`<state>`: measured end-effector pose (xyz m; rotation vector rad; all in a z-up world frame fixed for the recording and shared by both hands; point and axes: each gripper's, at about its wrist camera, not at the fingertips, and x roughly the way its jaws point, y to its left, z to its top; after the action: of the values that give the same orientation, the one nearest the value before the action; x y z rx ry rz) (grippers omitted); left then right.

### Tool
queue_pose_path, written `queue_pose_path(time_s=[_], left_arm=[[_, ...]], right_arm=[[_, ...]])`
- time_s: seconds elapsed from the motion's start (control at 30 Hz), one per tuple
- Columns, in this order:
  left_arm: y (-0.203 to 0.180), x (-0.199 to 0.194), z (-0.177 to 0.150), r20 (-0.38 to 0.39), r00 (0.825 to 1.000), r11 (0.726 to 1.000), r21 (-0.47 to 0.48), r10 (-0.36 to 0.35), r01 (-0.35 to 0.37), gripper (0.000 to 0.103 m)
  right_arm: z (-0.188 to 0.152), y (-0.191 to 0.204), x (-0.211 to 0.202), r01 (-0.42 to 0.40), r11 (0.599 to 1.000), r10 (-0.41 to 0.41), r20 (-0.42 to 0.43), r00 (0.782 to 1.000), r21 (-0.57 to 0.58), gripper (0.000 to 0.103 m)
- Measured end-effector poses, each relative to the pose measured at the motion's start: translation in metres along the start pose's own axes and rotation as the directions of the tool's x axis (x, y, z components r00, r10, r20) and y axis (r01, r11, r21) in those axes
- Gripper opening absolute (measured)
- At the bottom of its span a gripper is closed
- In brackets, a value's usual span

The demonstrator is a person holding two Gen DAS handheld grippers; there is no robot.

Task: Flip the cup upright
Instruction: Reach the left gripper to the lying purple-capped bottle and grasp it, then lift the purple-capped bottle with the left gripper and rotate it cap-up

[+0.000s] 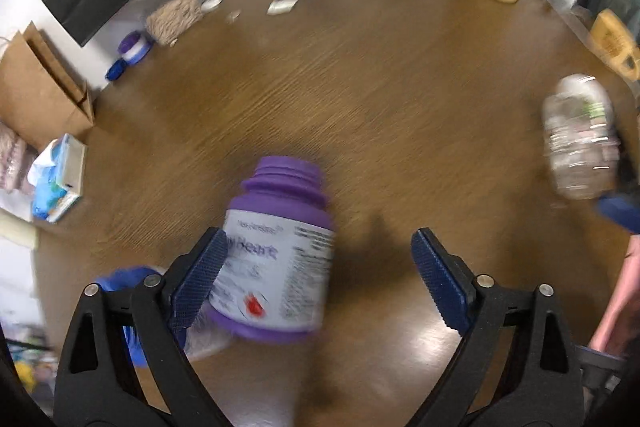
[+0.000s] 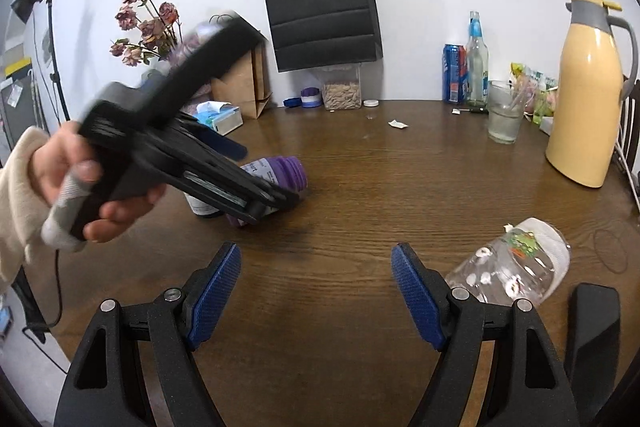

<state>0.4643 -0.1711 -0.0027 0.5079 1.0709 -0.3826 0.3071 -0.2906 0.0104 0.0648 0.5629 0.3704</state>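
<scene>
A clear plastic cup (image 2: 516, 263) with printed pictures lies on its side on the brown table (image 2: 360, 167), just right of my right gripper (image 2: 316, 255). That gripper is open and holds nothing. The same cup (image 1: 580, 139) shows at the far right of the blurred left wrist view. My left gripper (image 1: 320, 239) is open around a purple bottle (image 1: 280, 251) with a white label. The bottle's threaded neck points away and its body rests against the left pad (image 1: 200, 275). In the right wrist view a hand (image 2: 80, 179) holds that gripper over the purple bottle (image 2: 284, 171).
A yellow thermos jug (image 2: 584, 99) stands at the right edge, with a glass (image 2: 506, 111), a bottle (image 2: 476, 63) and a can (image 2: 454, 71) at the back. A black bag (image 2: 320, 3), a brown bag (image 2: 244, 83), a tissue box (image 2: 220, 117) and dried flowers (image 2: 144, 19) line the back left.
</scene>
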Motion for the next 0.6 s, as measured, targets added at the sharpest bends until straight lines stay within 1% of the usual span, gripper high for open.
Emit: queue_pose_path(time_s=[0.03, 0.07, 0.1, 0.13, 0.17, 0.23, 0.3, 0.37, 0.4, 0.43, 0.47, 0.5, 0.53, 0.57, 0.6], left_arm=[[0.001, 0.008, 0.002, -0.031, 0.999, 1.0, 0.012, 0.018, -0.017, 0.092], [0.001, 0.015, 0.003, -0.051, 0.999, 1.0, 0.022, 0.019, -0.017, 0.091], [0.001, 0.019, 0.003, -0.066, 0.998, 1.0, 0.026, 0.017, -0.016, 0.086], [0.001, 0.021, 0.005, -0.068, 0.997, 0.999, 0.03, 0.02, -0.018, 0.078], [0.0, 0.023, 0.005, -0.071, 0.997, 0.999, 0.037, 0.026, -0.023, 0.061], [-0.005, 0.023, 0.004, -0.066, 0.998, 0.998, 0.056, 0.018, -0.014, 0.06], [-0.018, 0.02, 0.002, -0.035, 0.999, 0.994, 0.109, 0.025, -0.021, 0.06], [-0.028, 0.011, 0.0, 0.013, 0.999, 0.991, 0.124, 0.045, -0.046, 0.06], [-0.032, 0.002, -0.002, 0.045, 0.998, 0.991, 0.129, 0.038, -0.043, 0.06], [-0.034, -0.01, -0.003, 0.072, 0.997, 0.991, 0.131, 0.013, -0.022, 0.06], [-0.035, -0.027, -0.005, 0.102, 0.994, 0.991, 0.129, -0.035, 0.022, 0.06], [-0.034, -0.037, -0.005, 0.125, 0.99, 0.991, 0.125, -0.06, 0.044, 0.06], [-0.032, -0.057, -0.009, 0.167, 0.982, 0.991, 0.117, -0.088, 0.068, 0.06], [-0.03, -0.068, -0.011, 0.198, 0.975, 0.991, 0.11, -0.099, 0.078, 0.06], [-0.025, -0.086, -0.016, 0.242, 0.964, 0.992, 0.092, -0.111, 0.091, 0.06]], right_arm=[[0.0, -0.002, 0.003, 0.002, 1.0, -0.002, 0.001, 1.0, 0.001, 0.082], [0.0, -0.003, 0.004, 0.003, 1.0, -0.003, 0.0, 1.0, 0.002, 0.082], [0.0, -0.005, 0.005, 0.003, 1.0, -0.003, 0.0, 1.0, 0.003, 0.082], [0.001, -0.006, 0.005, 0.001, 1.0, -0.001, 0.001, 1.0, 0.005, 0.082], [0.001, -0.008, 0.006, -0.002, 1.0, 0.002, 0.002, 1.0, 0.009, 0.082], [0.001, -0.011, 0.007, 0.001, 1.0, -0.001, 0.002, 1.0, 0.01, 0.082], [0.0, -0.012, 0.008, 0.011, 1.0, -0.011, 0.0, 1.0, 0.009, 0.082], [0.0, -0.014, 0.008, 0.017, 1.0, -0.017, -0.004, 1.0, 0.013, 0.082], [0.0, -0.015, 0.007, 0.02, 1.0, -0.02, -0.002, 1.0, 0.016, 0.082], [0.001, -0.015, 0.003, 0.024, 1.0, -0.024, 0.005, 1.0, 0.018, 0.082], [0.003, -0.015, -0.001, 0.029, 0.999, -0.029, 0.012, 1.0, 0.019, 0.082], [0.006, -0.014, -0.008, 0.036, 0.999, -0.036, 0.029, 0.999, 0.016, 0.082], [0.008, -0.013, -0.014, 0.046, 0.999, -0.046, 0.045, 0.998, 0.011, 0.082], [0.01, -0.012, -0.02, 0.064, 0.998, -0.064, 0.07, 0.995, 0.005, 0.082], [0.014, -0.011, -0.027, 0.082, 0.997, -0.081, 0.098, 0.992, -0.002, 0.082]])
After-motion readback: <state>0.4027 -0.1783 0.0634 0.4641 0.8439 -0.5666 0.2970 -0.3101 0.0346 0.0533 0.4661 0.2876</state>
